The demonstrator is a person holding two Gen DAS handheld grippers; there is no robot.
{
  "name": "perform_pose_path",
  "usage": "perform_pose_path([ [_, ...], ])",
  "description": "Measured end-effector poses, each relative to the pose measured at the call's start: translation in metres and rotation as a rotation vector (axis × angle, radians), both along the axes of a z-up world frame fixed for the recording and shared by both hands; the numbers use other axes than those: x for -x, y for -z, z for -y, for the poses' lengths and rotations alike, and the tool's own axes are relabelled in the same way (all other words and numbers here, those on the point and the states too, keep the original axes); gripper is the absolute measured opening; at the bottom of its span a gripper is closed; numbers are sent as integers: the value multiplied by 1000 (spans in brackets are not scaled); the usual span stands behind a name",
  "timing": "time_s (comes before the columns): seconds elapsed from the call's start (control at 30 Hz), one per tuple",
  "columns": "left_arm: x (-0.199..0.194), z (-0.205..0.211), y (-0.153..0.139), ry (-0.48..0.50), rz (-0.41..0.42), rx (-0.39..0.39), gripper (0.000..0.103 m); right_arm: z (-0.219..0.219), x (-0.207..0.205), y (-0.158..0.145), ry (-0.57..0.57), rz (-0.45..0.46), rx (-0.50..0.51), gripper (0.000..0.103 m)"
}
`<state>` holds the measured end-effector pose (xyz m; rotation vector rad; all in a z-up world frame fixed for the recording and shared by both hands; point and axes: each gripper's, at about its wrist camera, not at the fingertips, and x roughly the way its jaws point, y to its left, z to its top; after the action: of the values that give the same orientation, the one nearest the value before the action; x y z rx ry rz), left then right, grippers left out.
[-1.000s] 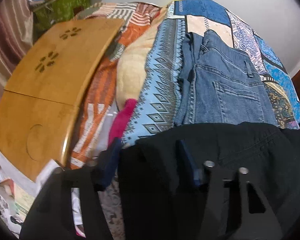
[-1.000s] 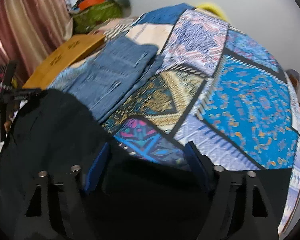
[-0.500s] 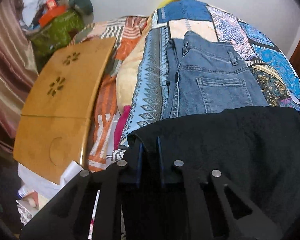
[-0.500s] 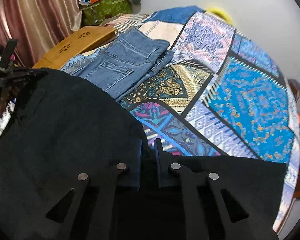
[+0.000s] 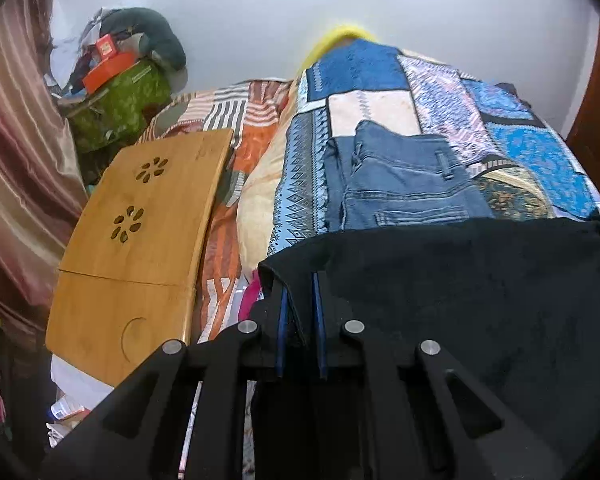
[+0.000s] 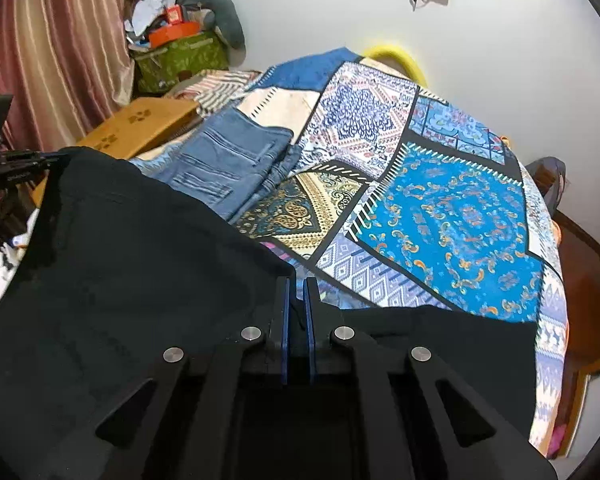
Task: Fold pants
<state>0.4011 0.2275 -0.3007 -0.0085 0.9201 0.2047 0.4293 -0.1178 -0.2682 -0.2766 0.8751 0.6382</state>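
The left gripper (image 5: 299, 294) has its 2 blue-padded fingers (image 5: 282, 320) pinched tight on the upper left corner of a pair of black fabric pants (image 5: 460, 292), the cloth edge folded up between the pads. The right gripper (image 6: 296, 300) is likewise clamped on the same black pants (image 6: 140, 272) at the other end of that top edge, with a thin strip of dark cloth caught between its blue pads (image 6: 286, 320). In both grippers the jaws have just been closing, and the cloth sits between them. The pants hang stretched between the 2 grippers over the near edge of a bed covered with a blue patchwork bedspread (image 6: 460, 208), the black cloth filling the lower part of both views; whether its lower part rests on the bed cannot be told. Beyond the black cloth, towards the left edge of the bedspread (image 5: 520, 148), lies 1 folded pair of blue denim jeans (image 5: 400, 184), back pocket facing up; in the right wrist view the jeans (image 6: 228, 160) sit partly behind the black cloth's top edge. Off the left edge of the bed a curved wooden lap tray (image 5: 140, 232) with flower-shaped cutouts rests on an orange striped cloth (image 5: 228, 216).
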Motion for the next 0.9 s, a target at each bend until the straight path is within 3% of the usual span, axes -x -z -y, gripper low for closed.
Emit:
perform_pose_path([
  [0.1, 26, 6, -16, 12, 31, 29, 11, 7, 20, -12, 0, 9, -26, 5],
  [0.3, 94, 27, -45, 32, 68, -6, 10, 21, 76, -38, -10, 31, -68, 4],
  [0.5, 163, 38, -52, 23, 68, -33, 10, 35, 133, -44, -14, 14, -105, 2],
  [0.67, 215, 41, -33, -2, 40, -31, 10, 44, 181, -36, -41, -12, -125, 1],
  [0.9, 264, 49, 24, -35, -51, -10, 9, 45, 219, -2, -47, -79, -133, 1],
])
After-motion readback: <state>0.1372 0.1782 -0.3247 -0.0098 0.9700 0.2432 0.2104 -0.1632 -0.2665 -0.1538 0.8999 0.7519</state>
